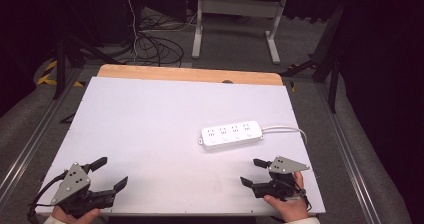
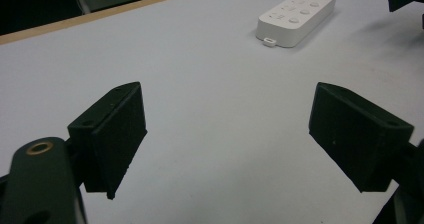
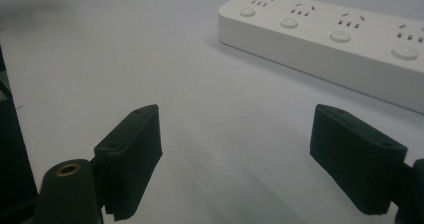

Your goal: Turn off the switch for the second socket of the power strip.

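The white table (image 1: 150,124) carries a white power strip (image 1: 232,134) right of centre, its cable (white too) trailing toward three o'clock. The strip lies at about eleven o'clock from the right gripper (image 1: 254,171), near but apart, and at two o'clock from the left gripper (image 1: 110,173), well apart. Both grippers' jaws stand wide apart over bare table, holding nothing.

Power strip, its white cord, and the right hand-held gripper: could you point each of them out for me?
power strip (image 1: 232,135), high view, on the middle of its white top face.
white cord (image 1: 287,129), high view, on the stretch leaving the strip's right end.
right hand-held gripper (image 1: 253,171), high view, midway between its open jaw tips.
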A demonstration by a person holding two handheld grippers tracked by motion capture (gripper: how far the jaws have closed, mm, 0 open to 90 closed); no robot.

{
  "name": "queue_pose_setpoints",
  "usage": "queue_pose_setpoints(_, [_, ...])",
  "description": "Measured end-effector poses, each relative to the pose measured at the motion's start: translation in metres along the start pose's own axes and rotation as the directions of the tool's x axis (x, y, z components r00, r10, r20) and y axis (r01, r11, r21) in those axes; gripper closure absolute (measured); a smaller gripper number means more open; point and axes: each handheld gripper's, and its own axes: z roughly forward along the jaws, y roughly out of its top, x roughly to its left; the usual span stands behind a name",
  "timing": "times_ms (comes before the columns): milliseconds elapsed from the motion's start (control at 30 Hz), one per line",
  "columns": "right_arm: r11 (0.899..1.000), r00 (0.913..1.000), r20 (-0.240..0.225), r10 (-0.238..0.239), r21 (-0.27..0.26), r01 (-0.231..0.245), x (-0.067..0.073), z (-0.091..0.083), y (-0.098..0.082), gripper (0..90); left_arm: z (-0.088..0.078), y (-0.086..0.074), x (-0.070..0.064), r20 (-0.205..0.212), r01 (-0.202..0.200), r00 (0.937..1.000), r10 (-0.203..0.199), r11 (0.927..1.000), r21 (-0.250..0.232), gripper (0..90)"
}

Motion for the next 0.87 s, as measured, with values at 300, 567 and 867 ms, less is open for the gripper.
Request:
queue_pose_setpoints(300, [0.999,1.0000,-0.001,0.003,0.033,-0.003,-0.0029,0.0076,-0.0032,21.5,0.0042,-0.0005,0.0014,-0.005,-0.017,0.9998,0.017,0.9999,-0.001,15.2])
queue_pose_setpoints(567, [1.000,0.9999,0.008,-0.013,0.028,0.013,-0.0036,0.0059,-0.0014,21.0,0.0039,-0.0019,0.0051,-0.006,0.004,1.0000,-0.004,0.9999,-0.011,15.2])
queue_pose_setpoints(867, [0.999,0.9980,0.061,-0.017,0.051,0.014,-0.0047,0.0037,0.0005,21.8,0.0040,-0.0073,0.0077,-0.023,-0.017,0.9996,0.016,0.9997,-0.020,15.6])
